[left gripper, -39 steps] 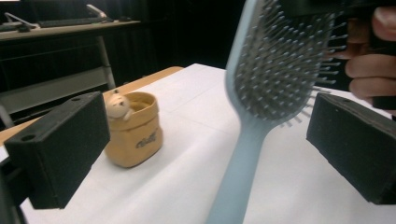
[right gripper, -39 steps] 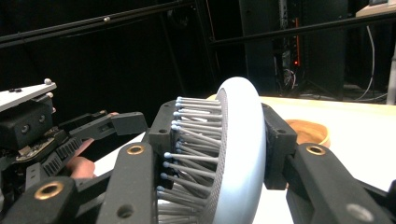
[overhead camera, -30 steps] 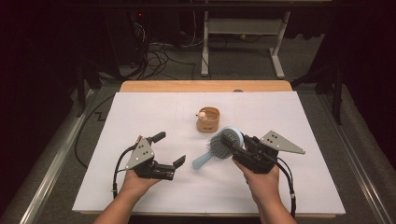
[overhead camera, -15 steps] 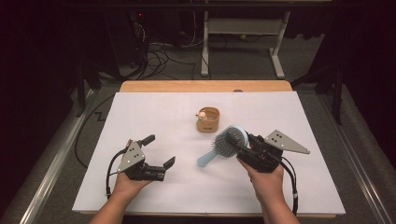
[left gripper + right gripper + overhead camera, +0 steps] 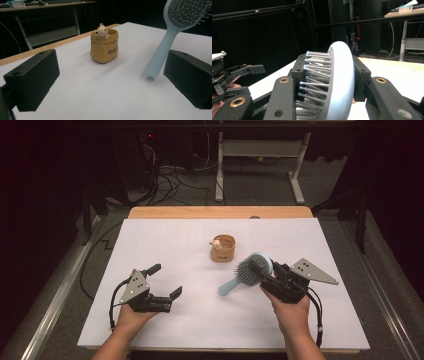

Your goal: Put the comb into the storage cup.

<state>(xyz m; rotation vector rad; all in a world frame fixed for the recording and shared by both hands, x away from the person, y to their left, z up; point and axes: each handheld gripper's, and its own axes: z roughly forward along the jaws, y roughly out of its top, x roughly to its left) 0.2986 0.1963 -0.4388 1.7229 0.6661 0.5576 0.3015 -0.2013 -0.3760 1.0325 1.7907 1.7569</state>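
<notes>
Hairbrush held up over the worktop (image 5: 165, 240)

The hairbrush (image 5: 250, 271) is clamped by its head in the right gripper (image 5: 270, 276), handle angled left; the left gripper (image 5: 165, 281), jaws apart, is probably next to be closed on that handle near the pot (image 5: 222, 248).

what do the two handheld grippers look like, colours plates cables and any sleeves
Both the left gripper and right gripper are black, each topped by a grey three-cornered plate and trailing a black cable. Brass-coloured rivets dot the right one's linkages. Forearms are bare, no sleeves.
</notes>
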